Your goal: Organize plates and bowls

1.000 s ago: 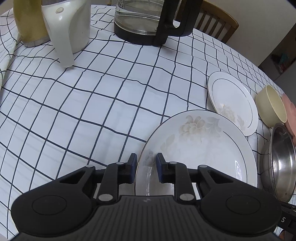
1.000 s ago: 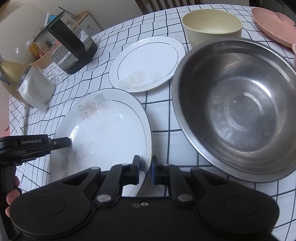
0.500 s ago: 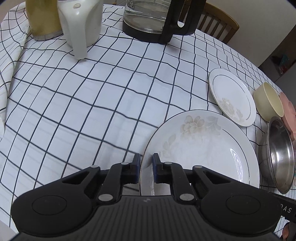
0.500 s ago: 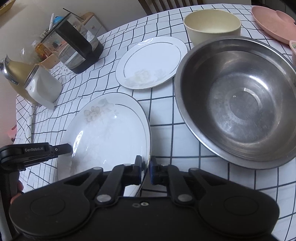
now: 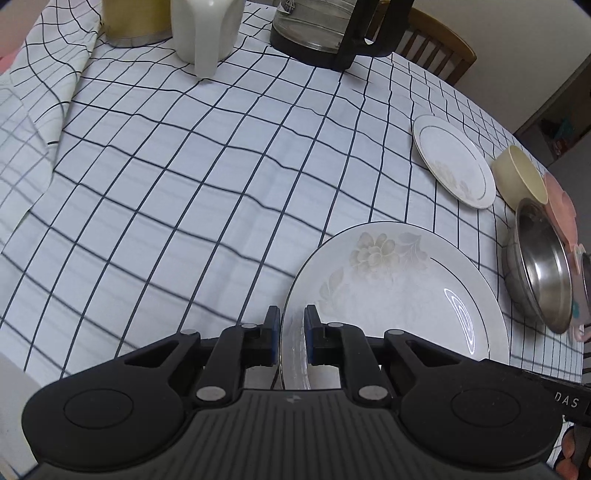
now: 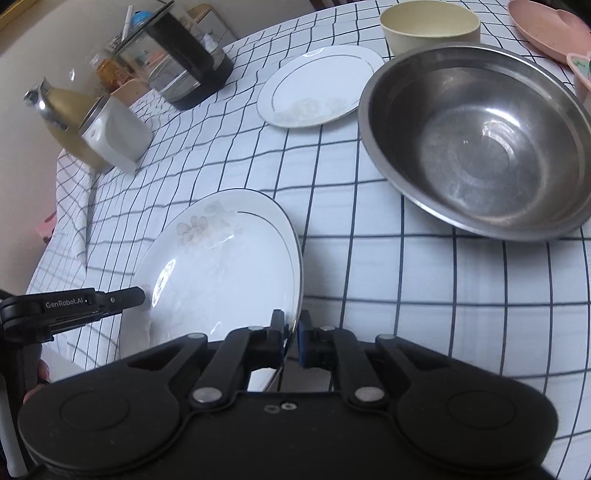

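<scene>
Left wrist view: the left gripper (image 5: 291,334) has its blue-padded jaws pinching the near rim of the large white floral-print porcelain plate (image 5: 391,295), one pad above and one below the edge. The plate is round, so it has no long axis; its faint flower motif lies toward 12 o'clock, and nothing rests in it but a light reflection. At 3 o'clock of the plate sits the wide stainless steel bowl (image 5: 539,266), empty. At about 1 o'clock lies the small white gold-rimmed plate (image 5: 452,158), and just beyond it the cream round bowl (image 5: 519,179), with a pink plate (image 5: 563,206) behind that. The black-and-white checked tablecloth (image 5: 184,184) spreads toward 11 o'clock, where a white jug (image 5: 207,29), a gold flask (image 5: 135,20) and a black-handled glass kettle (image 5: 328,33) stand.

From the right wrist camera, the right gripper (image 6: 291,338) likewise clamps the large plate's (image 6: 221,269) rim at its near right edge, jaws nearly together on the thin edge. The plate appears tilted, its right edge raised off the cloth. The left gripper's finger (image 6: 122,297) meets the plate at 9 o'clock. The steel bowl (image 6: 476,144) sits at 2 o'clock, apart from the plate, holding nothing. The small plate (image 6: 317,85) touches or nearly touches the bowl's far rim; the cream bowl (image 6: 430,26) stands behind, its inside hidden.
</scene>
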Motion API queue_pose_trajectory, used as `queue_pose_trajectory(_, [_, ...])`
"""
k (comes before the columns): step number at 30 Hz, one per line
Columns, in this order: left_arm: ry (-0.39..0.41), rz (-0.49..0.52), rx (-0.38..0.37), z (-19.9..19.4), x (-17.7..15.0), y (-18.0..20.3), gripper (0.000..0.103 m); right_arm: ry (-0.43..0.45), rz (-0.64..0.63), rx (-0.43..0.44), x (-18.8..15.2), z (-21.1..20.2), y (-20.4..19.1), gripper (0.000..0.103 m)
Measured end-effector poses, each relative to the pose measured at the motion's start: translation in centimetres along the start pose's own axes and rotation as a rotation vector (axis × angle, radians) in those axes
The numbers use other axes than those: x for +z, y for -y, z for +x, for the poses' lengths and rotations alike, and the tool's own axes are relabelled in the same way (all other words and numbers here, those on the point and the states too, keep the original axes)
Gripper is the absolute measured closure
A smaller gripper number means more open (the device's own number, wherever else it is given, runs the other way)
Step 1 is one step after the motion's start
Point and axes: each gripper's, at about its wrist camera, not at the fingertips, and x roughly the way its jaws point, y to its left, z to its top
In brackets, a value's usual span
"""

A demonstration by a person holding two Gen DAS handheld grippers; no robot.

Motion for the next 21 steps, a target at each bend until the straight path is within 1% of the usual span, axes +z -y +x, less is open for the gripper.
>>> queue_pose_trajectory(9, [0.010, 0.010, 0.014, -2.4, -3.4, -1.1, 0.091, -0.022, -0.046, 0.019, -2.8, -1.2, -1.0, 0.095])
queue_pose_trajectory(17, [0.012, -0.007, 0.013, -3.4, -5.4, -2.0, 0.091, -0.051, -0.059, 0.037, -4.9, -1.4, -1.1, 0.094])
queue_pose_trajectory(21, [0.018, 0.001, 0.016, -3.7, -6.2, -2.2, 0.091, -0.071, -0.067, 0.040, -5.9, -1.3, -1.2, 0.094])
